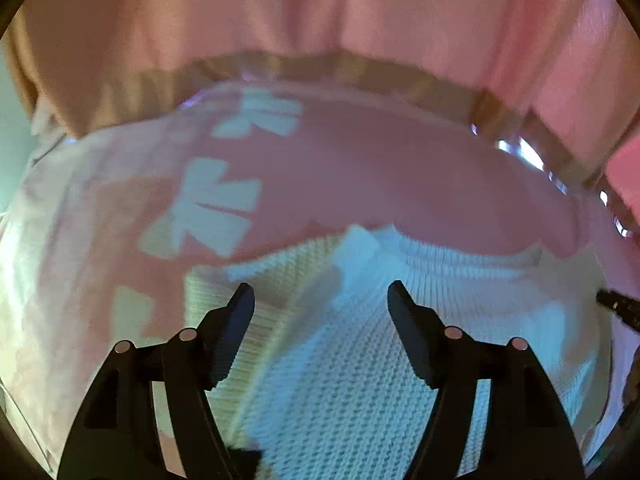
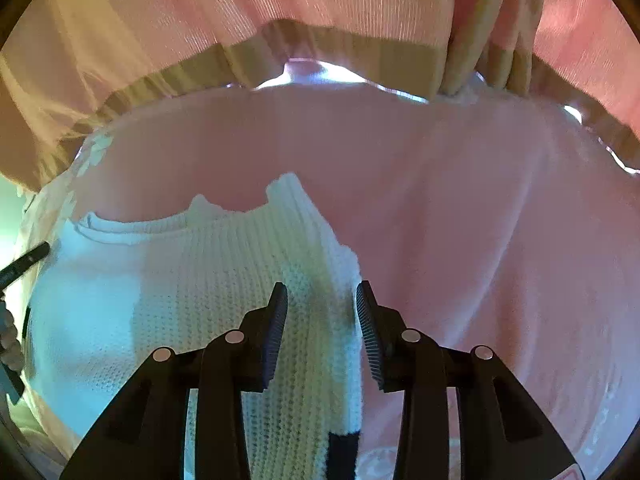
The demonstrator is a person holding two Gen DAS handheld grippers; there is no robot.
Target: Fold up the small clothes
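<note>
A white knit sweater [image 1: 360, 360] lies flat on a pink cloth [image 1: 380, 176], its ribbed neckline toward the far side. My left gripper [image 1: 320, 300] hovers over the sweater's left part, open, with nothing pinched between its fingers. In the right wrist view the same sweater [image 2: 180, 300] has a folded strip running along its right edge. My right gripper [image 2: 322, 300] straddles that strip with its jaws partly apart, and the pads stand clear of the knit. A dark patch [image 2: 342, 452] shows at the strip's near end.
A person in a pink top [image 2: 320, 0] with a tan hem stands close behind the table's far edge [image 1: 528, 152]. The pink cloth [image 2: 480, 220] spreads wide to the right of the sweater. Pale shapes [image 1: 208, 208] mark the cloth at left.
</note>
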